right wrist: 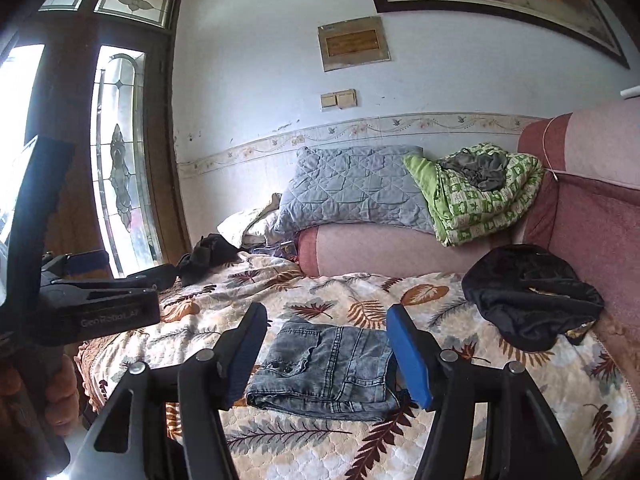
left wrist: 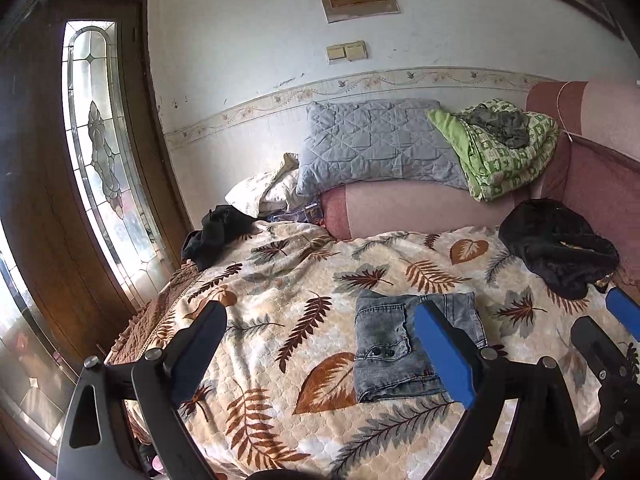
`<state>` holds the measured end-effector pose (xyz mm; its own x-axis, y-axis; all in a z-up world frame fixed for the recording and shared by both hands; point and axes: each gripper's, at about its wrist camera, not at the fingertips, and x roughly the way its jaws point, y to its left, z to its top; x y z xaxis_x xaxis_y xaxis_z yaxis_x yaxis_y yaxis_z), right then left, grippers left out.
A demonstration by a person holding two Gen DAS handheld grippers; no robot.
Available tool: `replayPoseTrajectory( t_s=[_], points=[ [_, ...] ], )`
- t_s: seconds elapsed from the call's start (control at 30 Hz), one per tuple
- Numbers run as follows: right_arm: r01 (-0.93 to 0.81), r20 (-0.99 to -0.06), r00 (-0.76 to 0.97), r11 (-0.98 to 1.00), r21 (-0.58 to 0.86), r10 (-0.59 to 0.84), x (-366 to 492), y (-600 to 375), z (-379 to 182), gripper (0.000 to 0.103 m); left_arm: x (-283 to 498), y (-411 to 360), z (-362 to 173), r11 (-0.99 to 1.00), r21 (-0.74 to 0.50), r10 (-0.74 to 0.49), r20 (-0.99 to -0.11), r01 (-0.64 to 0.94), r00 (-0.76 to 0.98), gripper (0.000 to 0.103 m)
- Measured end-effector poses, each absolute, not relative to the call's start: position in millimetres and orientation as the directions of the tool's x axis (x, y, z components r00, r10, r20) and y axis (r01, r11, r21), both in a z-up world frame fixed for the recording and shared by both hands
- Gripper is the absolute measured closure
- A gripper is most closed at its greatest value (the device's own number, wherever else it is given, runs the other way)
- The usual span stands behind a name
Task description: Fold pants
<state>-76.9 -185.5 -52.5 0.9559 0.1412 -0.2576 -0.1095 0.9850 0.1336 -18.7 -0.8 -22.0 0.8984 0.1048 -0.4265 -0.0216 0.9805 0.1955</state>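
Observation:
Grey washed denim pants lie folded into a compact rectangle on the leaf-patterned blanket. They also show in the right wrist view. My left gripper is open and empty, above the blanket, with the pants just inside its right finger. My right gripper is open and empty, hovering over the near side of the pants. The right gripper also shows at the right edge of the left wrist view. The left gripper body shows at the left of the right wrist view.
A black garment lies at the right by the pink sofa back. Another dark garment lies at the far left blanket edge. A grey quilted pillow and a green quilt sit on the armrest. A wooden glass door stands left.

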Motion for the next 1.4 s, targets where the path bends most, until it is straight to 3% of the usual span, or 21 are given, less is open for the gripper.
replayPoseTrajectory(
  t_s=[0.4, 1.4],
  points=[
    [-0.129, -0.299, 0.942, 0.986, 0.102, 0.154, -61, -175, -67, 0.037, -16, 5, -25, 0.982, 0.187, 0.075, -0.451, 0.012, 0.889, 0.008],
    [-0.143, -0.27, 0.95, 0.988, 0.062, 0.155, -75, -159, -56, 0.037, -22, 39, -13, 0.991, 0.118, 0.11, -0.446, -0.063, 0.888, 0.008]
  ],
)
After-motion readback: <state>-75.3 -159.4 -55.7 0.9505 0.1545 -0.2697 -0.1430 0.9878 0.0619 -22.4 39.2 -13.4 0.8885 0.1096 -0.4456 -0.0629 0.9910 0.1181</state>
